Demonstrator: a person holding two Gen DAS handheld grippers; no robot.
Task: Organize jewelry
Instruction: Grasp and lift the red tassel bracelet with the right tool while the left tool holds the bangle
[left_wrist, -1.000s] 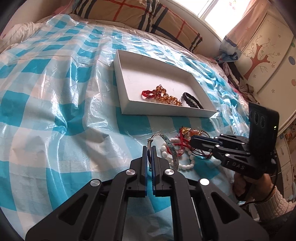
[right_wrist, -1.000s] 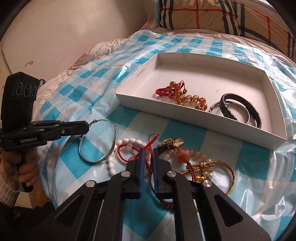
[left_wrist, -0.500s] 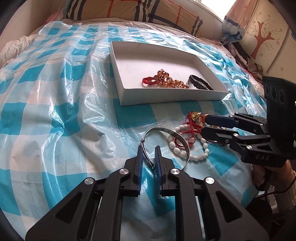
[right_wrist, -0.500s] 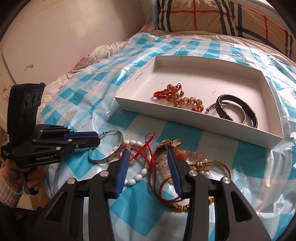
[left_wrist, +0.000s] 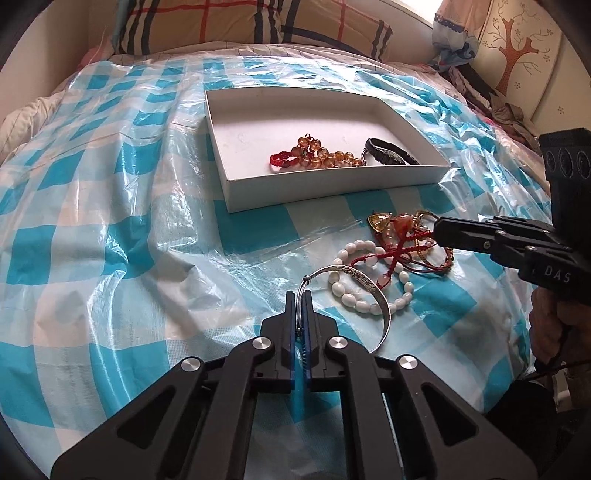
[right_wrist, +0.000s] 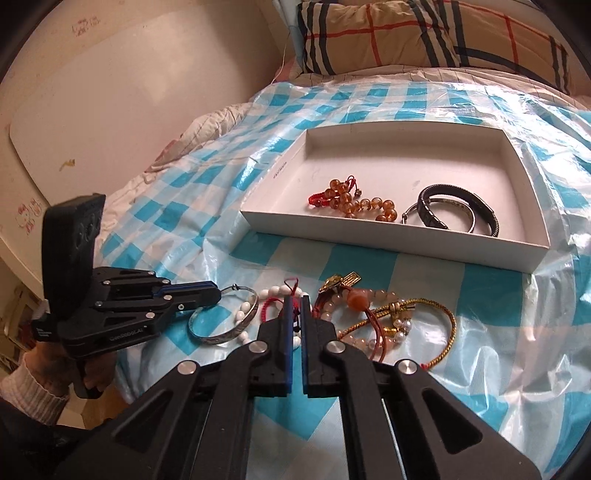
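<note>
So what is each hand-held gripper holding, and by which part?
Left hand-held gripper: silver bangle, by its rim. Right hand-held gripper: red cord, near its knot.

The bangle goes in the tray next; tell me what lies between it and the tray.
Nothing visible does. The left hand-held gripper grips the silver bangle; only bare checkered sheet lies before the white tray. The bead pile sits off to the right.

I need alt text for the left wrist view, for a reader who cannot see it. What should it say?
The left gripper, jaws shut, holds a silver bangle above a blue checked plastic sheet on a bed. The right gripper reaches into a pile of beaded bracelets; behind, a white tray holds an amber bead bracelet and a black bracelet.
</note>
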